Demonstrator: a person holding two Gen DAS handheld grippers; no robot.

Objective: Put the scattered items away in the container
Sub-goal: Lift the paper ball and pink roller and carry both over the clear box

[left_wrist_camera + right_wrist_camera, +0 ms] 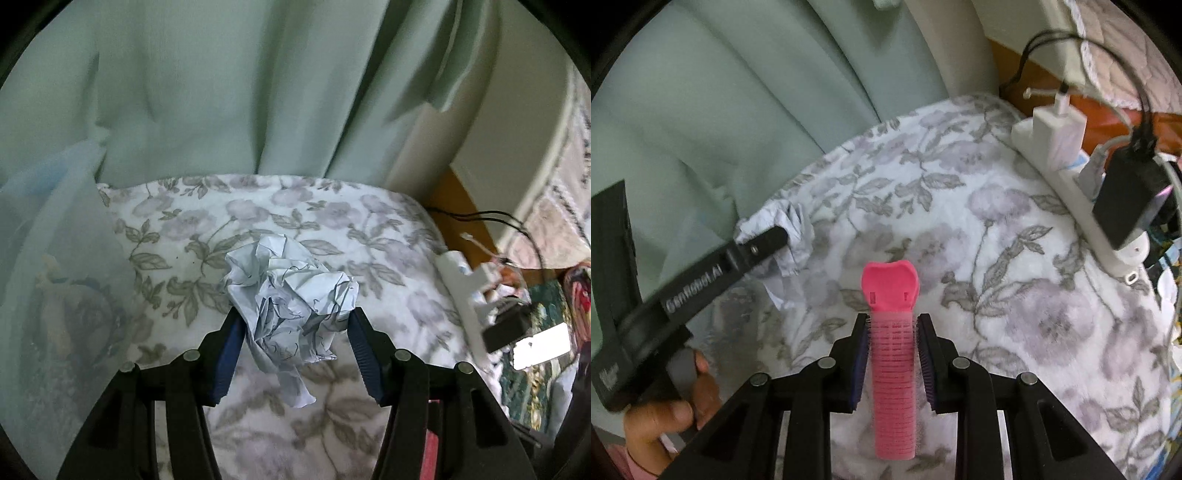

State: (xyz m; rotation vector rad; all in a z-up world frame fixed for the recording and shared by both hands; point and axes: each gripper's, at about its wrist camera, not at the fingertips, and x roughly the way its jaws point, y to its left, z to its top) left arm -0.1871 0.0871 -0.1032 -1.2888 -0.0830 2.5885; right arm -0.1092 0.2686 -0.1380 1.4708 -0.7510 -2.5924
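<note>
My left gripper (293, 314) is shut on a crumpled ball of pale paper (291, 288) and holds it above the floral cloth (332, 218). The same paper (794, 225) shows in the right wrist view beside the left gripper's black body (690, 284). My right gripper (892, 319) is shut on a pink hair roller (893, 376), whose pink clip end (889, 286) sticks out past the fingertips. A translucent plastic container (55, 258) stands at the left edge of the left wrist view, close to the paper.
A pale green curtain (221, 92) hangs behind the cloth. A white power strip (1082, 206) with a white charger (1058, 133) and a black adapter (1126, 199) lies along the cloth's right edge, with black cables (1137, 74). A person's hand (665, 417) holds the left gripper.
</note>
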